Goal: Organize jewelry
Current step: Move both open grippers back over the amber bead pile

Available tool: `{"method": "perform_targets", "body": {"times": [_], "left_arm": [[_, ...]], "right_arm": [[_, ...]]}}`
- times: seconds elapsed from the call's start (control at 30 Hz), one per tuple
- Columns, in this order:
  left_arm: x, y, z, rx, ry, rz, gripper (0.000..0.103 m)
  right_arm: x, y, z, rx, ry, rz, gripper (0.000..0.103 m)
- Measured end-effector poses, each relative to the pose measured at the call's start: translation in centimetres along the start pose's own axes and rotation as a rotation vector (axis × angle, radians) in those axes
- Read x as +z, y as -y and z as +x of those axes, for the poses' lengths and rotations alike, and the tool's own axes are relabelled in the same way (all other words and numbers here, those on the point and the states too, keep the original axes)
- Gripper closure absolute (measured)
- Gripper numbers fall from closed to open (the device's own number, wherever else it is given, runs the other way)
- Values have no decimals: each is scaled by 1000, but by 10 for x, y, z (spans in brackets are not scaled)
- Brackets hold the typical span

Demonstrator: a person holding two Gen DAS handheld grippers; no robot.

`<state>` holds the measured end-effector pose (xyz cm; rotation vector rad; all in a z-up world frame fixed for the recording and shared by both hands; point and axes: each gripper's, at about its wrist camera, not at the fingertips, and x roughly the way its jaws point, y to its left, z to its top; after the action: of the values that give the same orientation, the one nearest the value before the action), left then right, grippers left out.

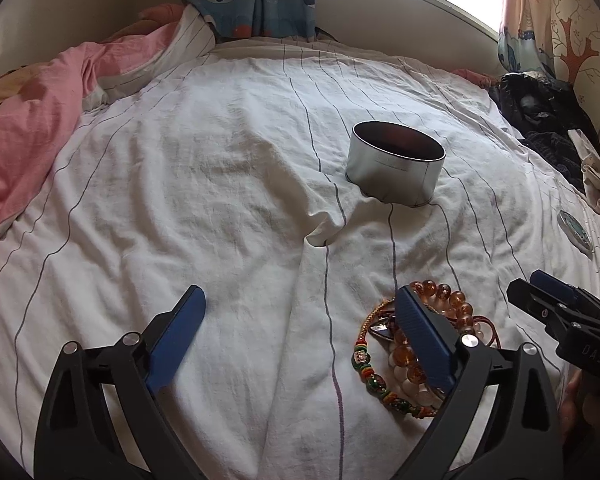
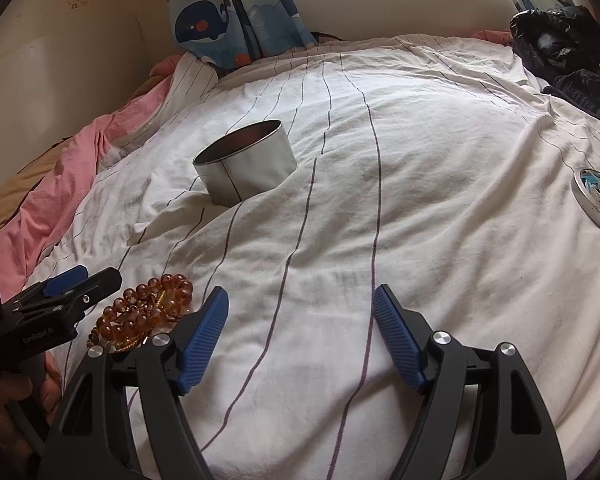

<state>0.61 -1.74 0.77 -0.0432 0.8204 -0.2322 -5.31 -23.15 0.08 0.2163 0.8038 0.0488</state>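
A pile of bracelets (image 1: pixel 416 344), amber beads and coloured cord ones, lies on the white striped duvet (image 1: pixel 220 200). It also shows in the right wrist view (image 2: pixel 144 316). A round silver tin (image 1: pixel 394 168) stands open further back, also in the right wrist view (image 2: pixel 246 162). My left gripper (image 1: pixel 300 296) is open and empty, its right finger over the bracelets. My right gripper (image 2: pixel 300 296) is open and empty, with the bracelets just left of it. It shows in the left wrist view (image 1: pixel 540 292) right of the pile.
The tin's lid (image 2: pixel 598 198) with a blue picture lies at the right. Dark clothes (image 2: pixel 568 52) are heaped at the far right. A pink blanket (image 1: pixel 32 120) lies at the left. Whale-print curtains (image 2: pixel 228 12) hang behind the bed.
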Motion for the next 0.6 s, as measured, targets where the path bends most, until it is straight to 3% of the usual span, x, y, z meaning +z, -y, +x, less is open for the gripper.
{"method": "perform_targets", "body": {"times": [0.6], "left_arm": [[-2, 3, 5, 9, -16, 12, 8]], "right_arm": [[0, -1, 0, 10, 4, -8, 26]]}}
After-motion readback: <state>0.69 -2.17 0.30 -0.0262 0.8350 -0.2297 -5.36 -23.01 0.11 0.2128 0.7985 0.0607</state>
